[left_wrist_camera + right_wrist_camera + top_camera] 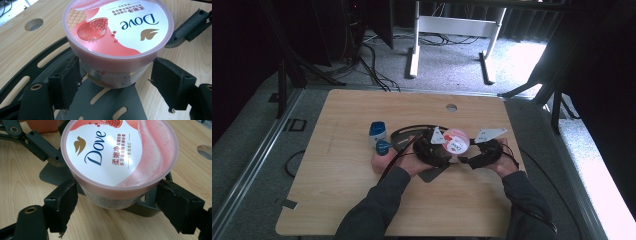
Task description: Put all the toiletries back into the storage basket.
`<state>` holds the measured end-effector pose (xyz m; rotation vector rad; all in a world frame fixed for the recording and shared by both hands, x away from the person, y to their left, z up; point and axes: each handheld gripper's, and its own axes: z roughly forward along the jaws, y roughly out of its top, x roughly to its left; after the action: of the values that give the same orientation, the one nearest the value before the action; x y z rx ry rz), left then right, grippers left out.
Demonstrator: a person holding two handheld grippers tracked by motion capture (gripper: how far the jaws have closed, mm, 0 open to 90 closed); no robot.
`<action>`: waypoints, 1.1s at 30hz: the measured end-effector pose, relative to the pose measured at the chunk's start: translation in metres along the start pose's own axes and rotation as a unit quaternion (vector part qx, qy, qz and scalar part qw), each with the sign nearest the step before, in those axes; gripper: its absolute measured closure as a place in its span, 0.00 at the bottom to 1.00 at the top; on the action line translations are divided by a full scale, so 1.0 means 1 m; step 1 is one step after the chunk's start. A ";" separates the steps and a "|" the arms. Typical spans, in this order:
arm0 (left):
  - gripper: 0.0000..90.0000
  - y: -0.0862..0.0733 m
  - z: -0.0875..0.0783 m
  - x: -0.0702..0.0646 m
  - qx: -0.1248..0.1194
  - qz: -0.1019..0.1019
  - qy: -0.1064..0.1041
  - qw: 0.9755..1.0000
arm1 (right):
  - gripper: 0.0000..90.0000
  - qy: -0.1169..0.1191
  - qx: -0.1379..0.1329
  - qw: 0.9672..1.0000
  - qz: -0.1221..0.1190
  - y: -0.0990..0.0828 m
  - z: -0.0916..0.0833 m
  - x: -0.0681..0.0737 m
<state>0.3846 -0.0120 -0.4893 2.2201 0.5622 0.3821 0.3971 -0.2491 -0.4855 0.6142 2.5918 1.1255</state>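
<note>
Jar (456, 140) sits mid-table on the dark slotted plate (110, 105), lid (117, 27) on. Both grippers are brought in around it from opposite sides; nothing lifted or opened yet, so I'd call this the approach/grip stage, early in the job. Left to do, by my read: close on it, then unscrew or move it.

Left gripper (116, 82): jaws wide, straddling the jar body just under the lid rim. Left pad looks to be at or just off the wall, right pad has a visible gap. Not clamped.

Right gripper (116, 202): same story from the other side, jaws wide, either side of the body below the lid. Left pad close to touching, right pad clear.

Blue-capped bottle (377, 133) and a blue item (383, 147) stand left of the jar, untouched.
</note>
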 end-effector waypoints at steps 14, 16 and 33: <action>0.27 0.001 0.008 0.006 -0.008 -0.014 0.003 1.000 | 0.21 0.001 0.000 1.000 0.010 0.000 0.003 -0.010; 0.27 0.001 0.010 0.006 -0.011 -0.017 0.004 1.000 | 0.21 0.001 -0.001 1.000 0.014 -0.001 0.004 -0.012; 0.28 0.007 0.017 0.013 -0.009 -0.025 0.014 1.000 | 0.21 -0.009 0.007 1.000 0.015 0.005 0.007 -0.023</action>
<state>0.4054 -0.0204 -0.4934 2.1824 0.6268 0.3918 0.4212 -0.2526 -0.4855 0.6653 2.5859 1.1054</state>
